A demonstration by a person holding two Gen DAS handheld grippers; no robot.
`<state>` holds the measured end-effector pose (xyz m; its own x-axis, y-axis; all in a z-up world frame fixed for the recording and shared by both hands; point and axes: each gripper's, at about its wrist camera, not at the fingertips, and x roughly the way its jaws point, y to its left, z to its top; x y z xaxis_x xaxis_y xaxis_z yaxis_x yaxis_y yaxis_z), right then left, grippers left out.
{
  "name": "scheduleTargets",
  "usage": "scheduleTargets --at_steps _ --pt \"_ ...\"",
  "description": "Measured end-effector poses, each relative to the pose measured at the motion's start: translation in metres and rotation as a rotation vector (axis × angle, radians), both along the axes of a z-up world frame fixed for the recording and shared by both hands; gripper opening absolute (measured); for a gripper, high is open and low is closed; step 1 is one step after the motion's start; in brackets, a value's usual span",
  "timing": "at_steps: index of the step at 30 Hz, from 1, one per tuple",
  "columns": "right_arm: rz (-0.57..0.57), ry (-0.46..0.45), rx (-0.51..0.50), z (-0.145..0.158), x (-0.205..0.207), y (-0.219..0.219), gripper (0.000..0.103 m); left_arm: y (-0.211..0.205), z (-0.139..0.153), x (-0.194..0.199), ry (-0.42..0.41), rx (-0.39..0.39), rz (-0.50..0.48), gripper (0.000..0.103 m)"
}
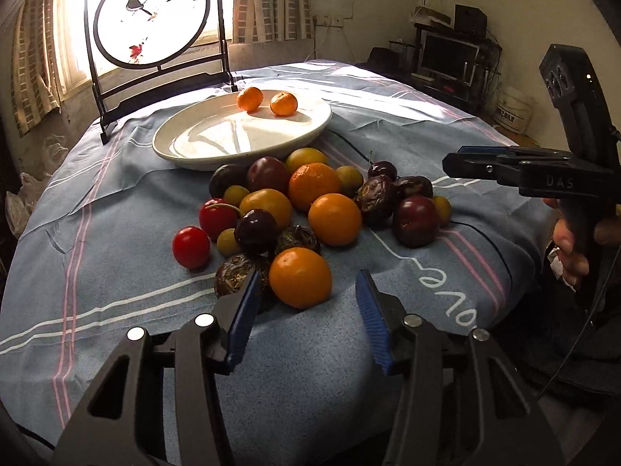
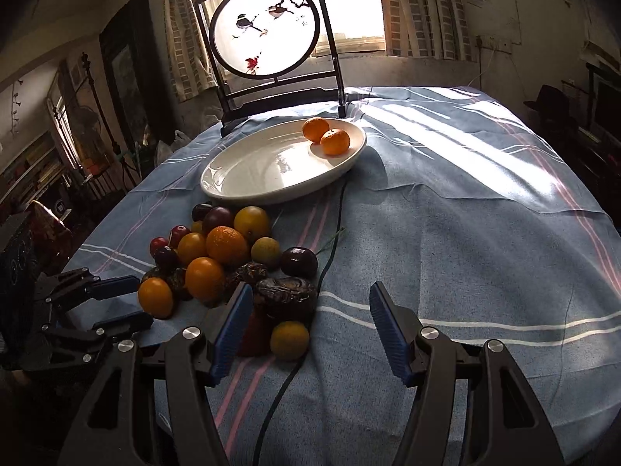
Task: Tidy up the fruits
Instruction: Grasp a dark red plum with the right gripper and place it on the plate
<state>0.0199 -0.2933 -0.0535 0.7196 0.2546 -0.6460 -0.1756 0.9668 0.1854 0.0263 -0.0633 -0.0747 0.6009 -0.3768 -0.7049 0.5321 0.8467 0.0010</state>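
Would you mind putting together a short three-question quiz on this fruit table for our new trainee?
1. True or false: the white plate already holds two small oranges.
2. Multiple choice: the orange nearest the left gripper lies (A) clamped between the pads, (B) on the cloth just ahead of the open jaws, (C) on the plate.
3. Fill in: the right gripper is ____, holding nothing.

Key: 1 true; 2 B; 3 open.
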Motion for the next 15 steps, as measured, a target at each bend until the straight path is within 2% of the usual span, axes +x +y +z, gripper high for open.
scheduleTargets --at_steps 6,8,11,15 --pt "0.024 -0.003 0.011 -0.001 -0.006 -0.002 0.063 -0.005 -0.007 0.008 -0.007 -0.005 -0.007 0.044" --pt "0.038 0.006 -0.002 -0.005 -0.006 0.0 0.063 -0.004 -0.006 0.01 -0.004 -0.014 0.005 0.034" --pt "0.059 0.019 -0.055 -0.011 -0.008 0.008 0.063 0.005 -0.004 0.012 0.032 -0.075 0.017 0.034" --pt "0.117 0.007 -0.097 -0.012 -0.015 0.026 0.063 0.013 0.003 0.005 0.012 -0.091 0.031 0.034"
